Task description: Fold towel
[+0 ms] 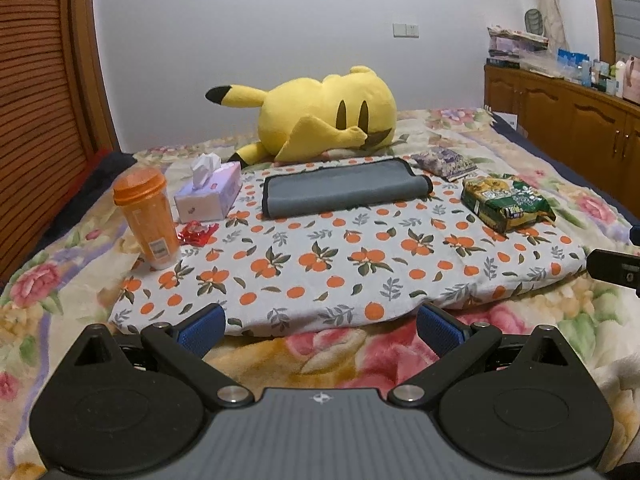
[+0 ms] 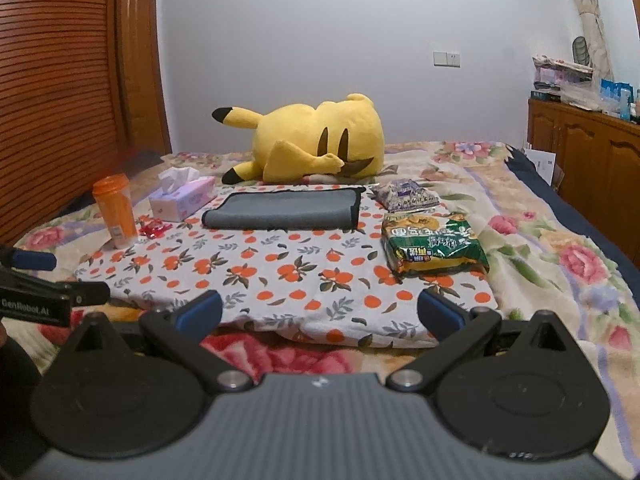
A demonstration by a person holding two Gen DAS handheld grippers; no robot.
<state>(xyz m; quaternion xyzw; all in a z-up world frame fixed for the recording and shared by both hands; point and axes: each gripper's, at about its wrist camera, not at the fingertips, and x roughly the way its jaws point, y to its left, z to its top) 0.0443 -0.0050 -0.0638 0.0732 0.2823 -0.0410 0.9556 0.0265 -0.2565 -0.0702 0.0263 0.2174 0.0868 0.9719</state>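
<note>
Left wrist view shows you a bedroom: one bed (image 1: 60,300) under a floral blanket, a pale wall behind it, a slatted wooden door at left and one wooden cabinet (image 1: 560,108) along the right wall, its top crowded with boxes and bottles. On the bed lies one orange-print cloth (image 1: 320,264), and everything else sits on or around it.

Past its far edge rests one yellow plush toy (image 1: 324,116) on its side. The single grey towel (image 1: 344,192), already folded over with a black hem, lies flat along the cloth's far edge, near the middle.

At the cloth's right edge you have two snack bags: one green (image 1: 508,204), one purple (image 1: 444,164) at the far right corner. At the left edge stand one tissue box (image 1: 208,196), one orange bottle (image 1: 146,216) and one small red wrapper (image 1: 196,234).

Your left gripper (image 1: 320,326) and right gripper (image 2: 320,314) both hover off the cloth's near edge, fingers spread wide, holding nothing.
</note>
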